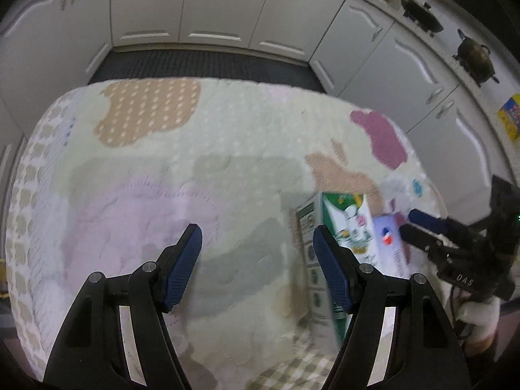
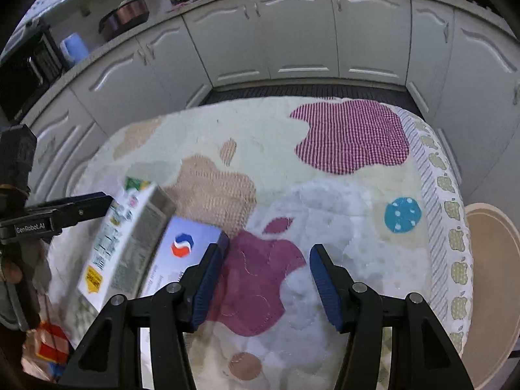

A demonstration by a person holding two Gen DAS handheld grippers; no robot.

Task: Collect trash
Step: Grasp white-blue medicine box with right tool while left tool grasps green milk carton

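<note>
Two pairs of black tongs with blue ribbed pads are hovering over a table covered in a cream quilted cloth (image 2: 325,201) with pink, tan and teal patches. The left tongs (image 1: 256,253) are standing open and empty, and the right tongs (image 2: 265,273) likewise. A green and white printed carton (image 2: 130,243) is lying beside a flat white box with a red and blue logo (image 2: 185,250), between the two tools.

We've got the carton (image 2: 130,227) lying on the quilt (image 2: 341,201) with the flat box (image 2: 182,253) right beside it on its right, cabinets (image 2: 292,39) behind, stool (image 2: 494,292) off right.
</note>
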